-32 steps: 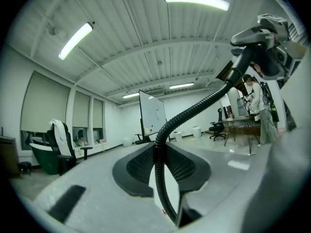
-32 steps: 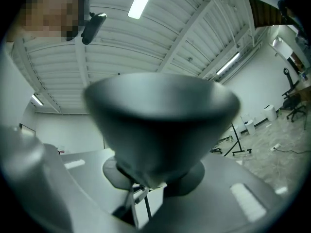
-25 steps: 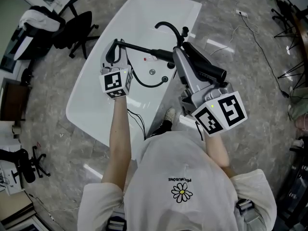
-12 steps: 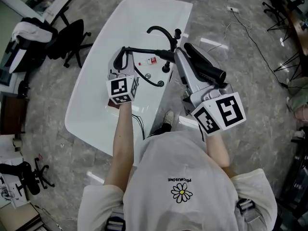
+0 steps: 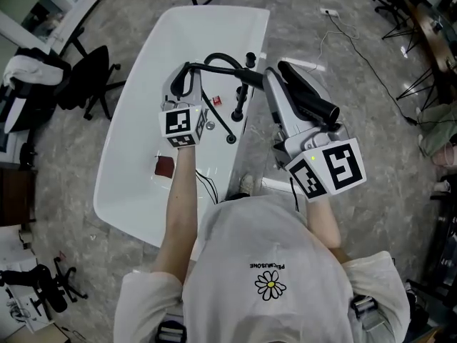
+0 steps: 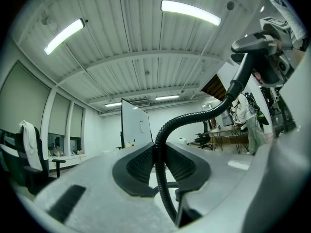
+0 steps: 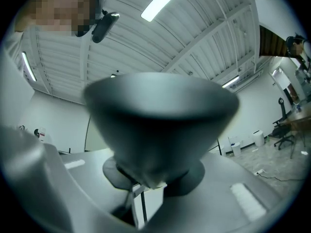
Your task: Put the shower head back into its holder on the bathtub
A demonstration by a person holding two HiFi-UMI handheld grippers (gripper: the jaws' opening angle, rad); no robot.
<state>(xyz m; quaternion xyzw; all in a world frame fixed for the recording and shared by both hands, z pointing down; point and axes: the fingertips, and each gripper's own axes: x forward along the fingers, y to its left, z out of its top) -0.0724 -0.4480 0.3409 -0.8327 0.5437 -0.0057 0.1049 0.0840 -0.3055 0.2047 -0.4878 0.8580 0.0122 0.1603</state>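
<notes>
The black shower head point(image 5: 308, 93) lies between the grey jaws of my right gripper point(image 5: 280, 84), which is shut on it, just right of the white bathtub point(image 5: 136, 141). Its dark cone point(image 7: 160, 120) fills the right gripper view and hides most of my right gripper point(image 7: 146, 181). Over the tub, my left gripper point(image 5: 183, 84) is shut on the black ribbed hose point(image 5: 214, 64). In the left gripper view the hose point(image 6: 194, 118) is pinched between the pads of my left gripper point(image 6: 156, 165) and curves up to the right. The black faucet point(image 5: 243, 91) stands on the tub's right rim between the grippers.
A small red-brown thing point(image 5: 165, 166) lies on the tub floor, and the drain point(image 5: 207, 115) sits near a slack loop of hose. Office chairs point(image 5: 82, 84) stand to the left. Cables point(image 5: 343, 27) and stand legs point(image 5: 414, 84) cross the stone floor at the upper right.
My left gripper has carried the hose across the tub toward the faucet on the rim. My right gripper, still on the shower head, has shifted slightly. The head view has swung.
</notes>
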